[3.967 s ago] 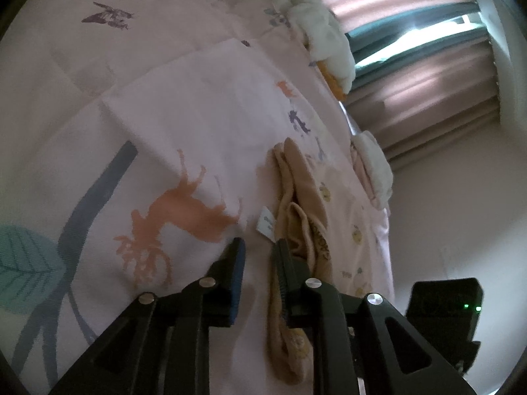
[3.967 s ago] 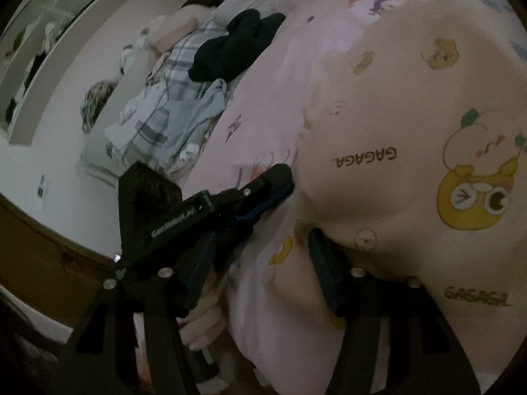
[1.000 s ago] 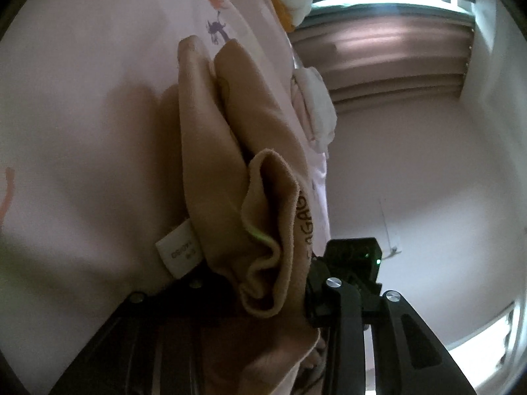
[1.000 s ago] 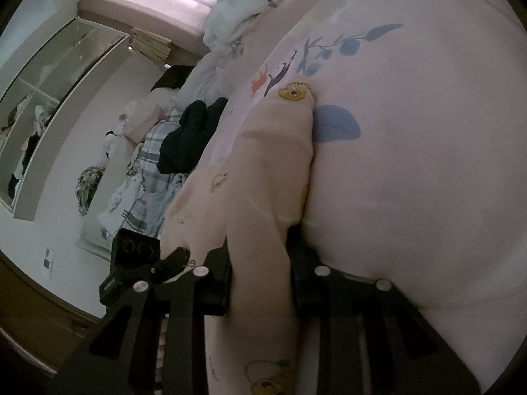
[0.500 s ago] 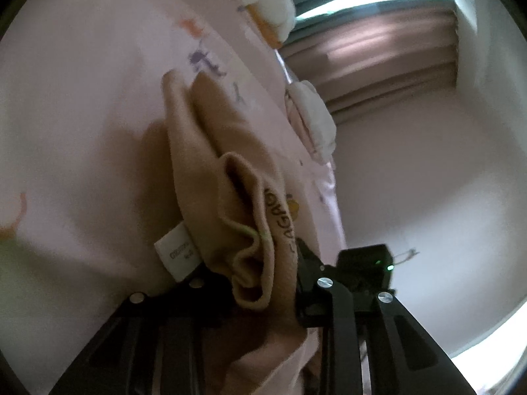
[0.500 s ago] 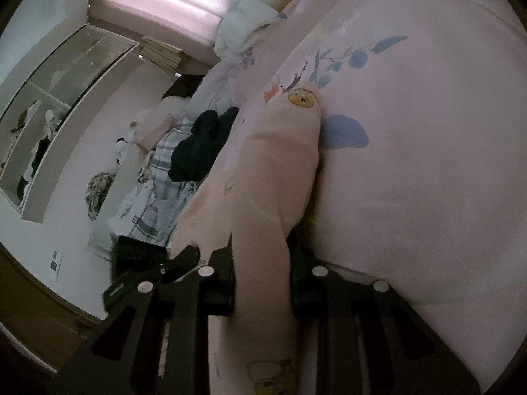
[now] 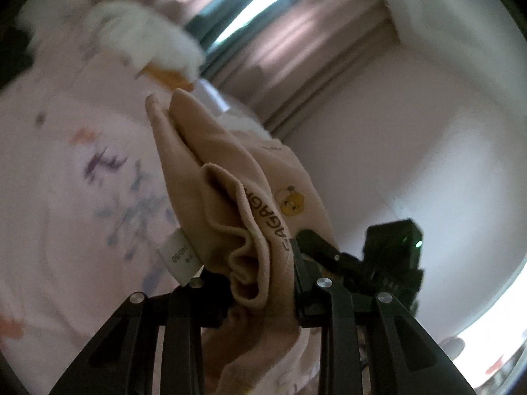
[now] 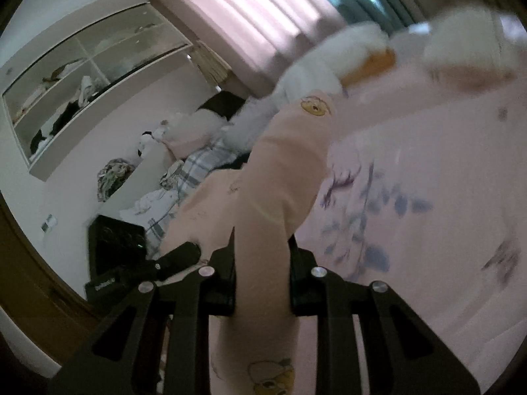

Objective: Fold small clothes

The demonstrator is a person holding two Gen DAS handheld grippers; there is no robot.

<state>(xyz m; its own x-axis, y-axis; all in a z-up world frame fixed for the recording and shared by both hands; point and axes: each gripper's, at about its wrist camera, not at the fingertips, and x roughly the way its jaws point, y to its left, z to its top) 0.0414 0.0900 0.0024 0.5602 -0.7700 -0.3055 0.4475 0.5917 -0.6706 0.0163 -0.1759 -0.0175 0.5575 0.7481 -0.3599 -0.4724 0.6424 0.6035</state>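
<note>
— Pink curtains (image 7: 296,52), a bed (image 7: 66,171) under a printed sheet. Where's the garment?

— The small peach garment (image 7: 230,181) hangs above the bed — left tongs (image 7: 260,283) clamp its bunched edge, right tongs (image 8: 262,283) pinch another fold. White tag (image 7: 179,256) showing.

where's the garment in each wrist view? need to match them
Left wrist: garment centre, bunched between the left gripper fingers, tag at left.
Right wrist: garment centre, clamped in the right gripper, running up-frame.
Shared landmark: white plush by the curtains.
</note>
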